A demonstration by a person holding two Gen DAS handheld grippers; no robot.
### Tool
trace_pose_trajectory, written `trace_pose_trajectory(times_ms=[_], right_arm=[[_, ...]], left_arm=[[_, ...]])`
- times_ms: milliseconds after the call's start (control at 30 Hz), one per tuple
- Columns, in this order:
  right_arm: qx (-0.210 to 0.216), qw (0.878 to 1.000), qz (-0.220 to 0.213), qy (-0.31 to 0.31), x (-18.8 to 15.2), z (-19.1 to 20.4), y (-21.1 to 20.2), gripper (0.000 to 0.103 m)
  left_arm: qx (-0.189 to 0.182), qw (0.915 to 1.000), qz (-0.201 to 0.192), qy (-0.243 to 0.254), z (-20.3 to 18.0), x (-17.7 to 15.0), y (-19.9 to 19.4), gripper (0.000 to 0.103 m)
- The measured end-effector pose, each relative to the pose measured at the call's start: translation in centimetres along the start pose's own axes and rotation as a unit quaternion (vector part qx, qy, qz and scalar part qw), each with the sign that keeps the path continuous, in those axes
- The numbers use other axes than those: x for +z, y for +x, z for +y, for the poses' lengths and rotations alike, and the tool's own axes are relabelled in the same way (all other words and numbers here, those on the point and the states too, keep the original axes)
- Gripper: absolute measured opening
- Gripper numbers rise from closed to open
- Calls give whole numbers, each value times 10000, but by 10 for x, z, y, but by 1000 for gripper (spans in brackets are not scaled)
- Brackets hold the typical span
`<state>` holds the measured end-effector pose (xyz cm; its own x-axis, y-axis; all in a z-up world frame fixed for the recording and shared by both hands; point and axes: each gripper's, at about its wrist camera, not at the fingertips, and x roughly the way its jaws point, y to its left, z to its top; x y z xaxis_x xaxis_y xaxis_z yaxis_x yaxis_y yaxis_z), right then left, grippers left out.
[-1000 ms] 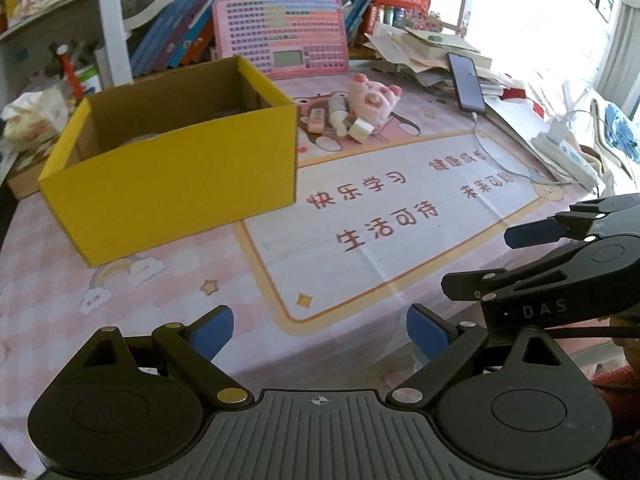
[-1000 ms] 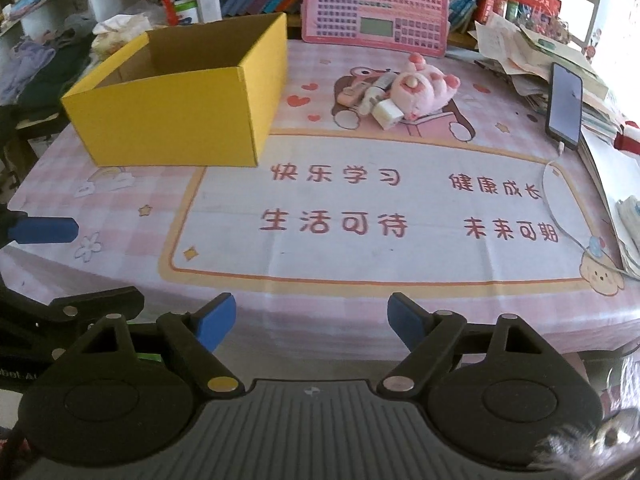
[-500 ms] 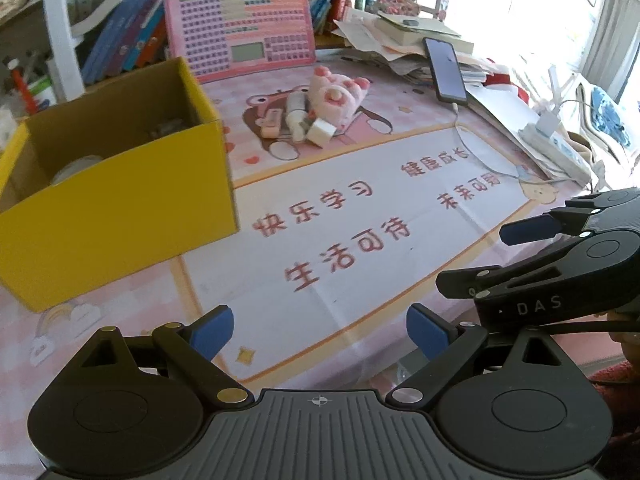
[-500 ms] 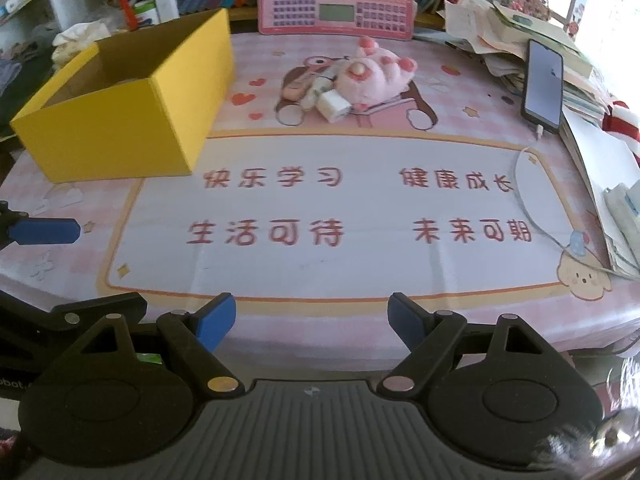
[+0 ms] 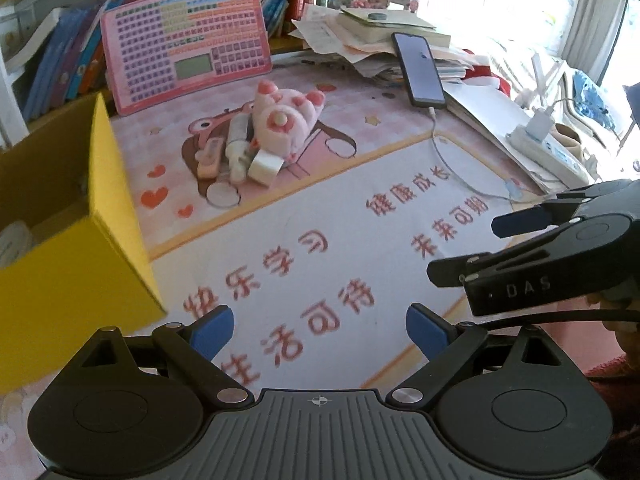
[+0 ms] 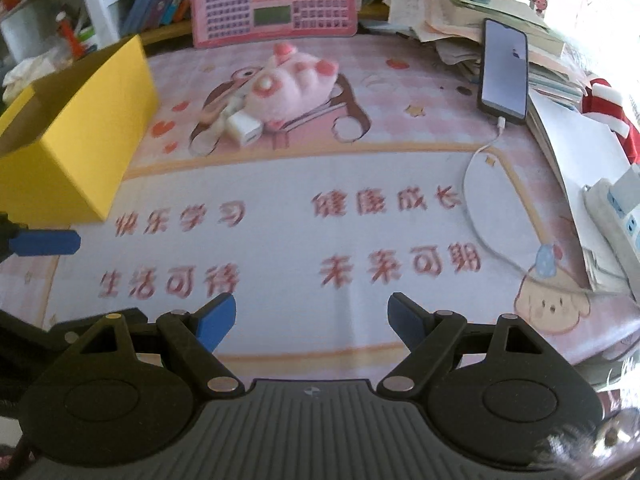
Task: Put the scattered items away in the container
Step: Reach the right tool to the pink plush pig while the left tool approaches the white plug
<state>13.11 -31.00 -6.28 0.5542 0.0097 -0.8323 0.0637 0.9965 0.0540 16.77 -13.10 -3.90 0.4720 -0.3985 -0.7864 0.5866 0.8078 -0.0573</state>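
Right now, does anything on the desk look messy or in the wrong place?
Yes. The pink plush pig lies tipped over in a jumble with a white charger plug and some small tubes, outside the yellow box. Behind, a phone leans on an untidy paper pile.

We saw a child's desk at home: a pink mat (image 5: 360,216), a toy pig (image 5: 286,120), books (image 5: 68,64) and papers (image 6: 440,12).

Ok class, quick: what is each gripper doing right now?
Left gripper: open, holding nothing.
Right gripper: open, holding nothing.
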Motion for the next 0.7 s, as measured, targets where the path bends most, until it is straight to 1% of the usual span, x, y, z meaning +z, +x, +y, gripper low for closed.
trace_pose_trajectory(times_ms=[200,433,700], right_arm=[[204,9998,-35,75,23,-19,15,83],[495,9987,-117,102,53,-32,36,83],[717,9969,-320,-87,94,-39,57,83]], left_arm=[[189,9998,80,-75,-2,17,9,95],[564,9983,95,-137,2,33,10,96],[743,9968,96,-288,5,46,14,96]])
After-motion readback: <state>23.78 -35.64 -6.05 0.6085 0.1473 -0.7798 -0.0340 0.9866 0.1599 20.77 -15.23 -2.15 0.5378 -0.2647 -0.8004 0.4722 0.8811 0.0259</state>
